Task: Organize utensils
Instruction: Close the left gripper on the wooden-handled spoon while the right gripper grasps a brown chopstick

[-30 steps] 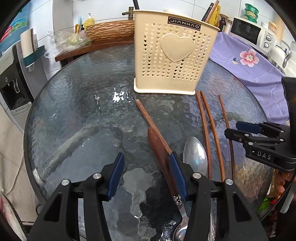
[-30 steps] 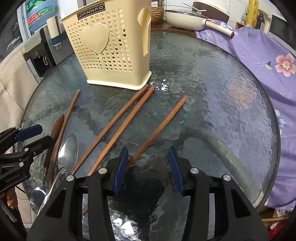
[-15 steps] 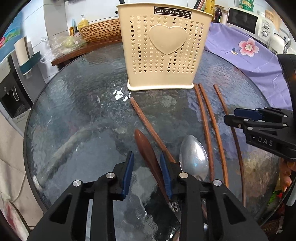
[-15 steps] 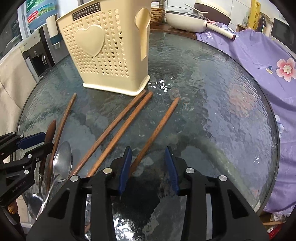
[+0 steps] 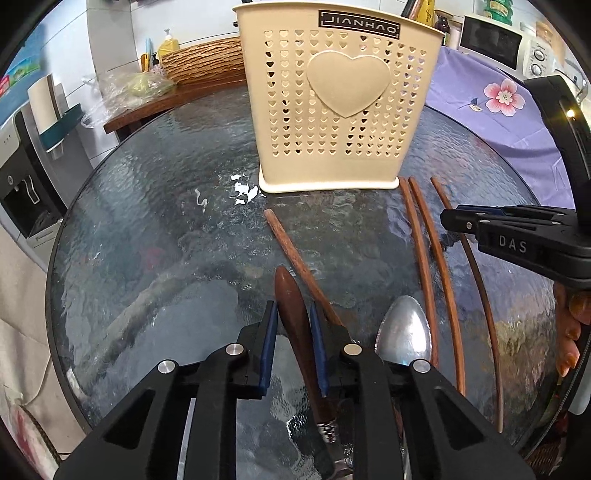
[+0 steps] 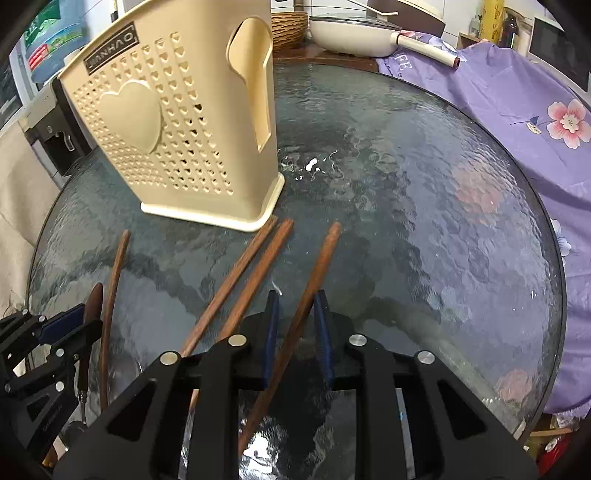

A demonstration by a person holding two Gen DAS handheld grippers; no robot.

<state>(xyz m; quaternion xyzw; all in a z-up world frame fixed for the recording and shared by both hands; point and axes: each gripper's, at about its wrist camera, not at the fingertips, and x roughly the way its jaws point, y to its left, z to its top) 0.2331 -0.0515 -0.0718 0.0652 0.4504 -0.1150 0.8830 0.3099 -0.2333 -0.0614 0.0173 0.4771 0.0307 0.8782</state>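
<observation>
A cream perforated utensil holder (image 5: 343, 110) (image 6: 177, 140) stands at the back of the round glass table (image 5: 147, 221). My left gripper (image 5: 292, 306) is closing, and its pads meet both sides of the dark handle of a wooden-handled utensil (image 5: 290, 291) that lies flat. My right gripper (image 6: 297, 295) is closing around a brown chopstick (image 6: 321, 254). A gap still shows beside the stick. Two more chopsticks (image 6: 255, 262) lie to its left. Beside them are a fourth stick (image 5: 295, 254) and a metal spoon (image 5: 404, 328).
A purple flowered cloth (image 5: 480, 110) covers the surface to the right of the table, with a microwave (image 5: 491, 37) behind it. A wicker basket (image 5: 207, 59) and a white pan (image 6: 351, 33) sit beyond the table. A water dispenser (image 5: 22, 184) stands on the left.
Both pairs of jaws have narrowed a lot. The left one shifted over the dark handle and closed onto it. The right one moved forward along its chopstick, and the holder looks nearer.
</observation>
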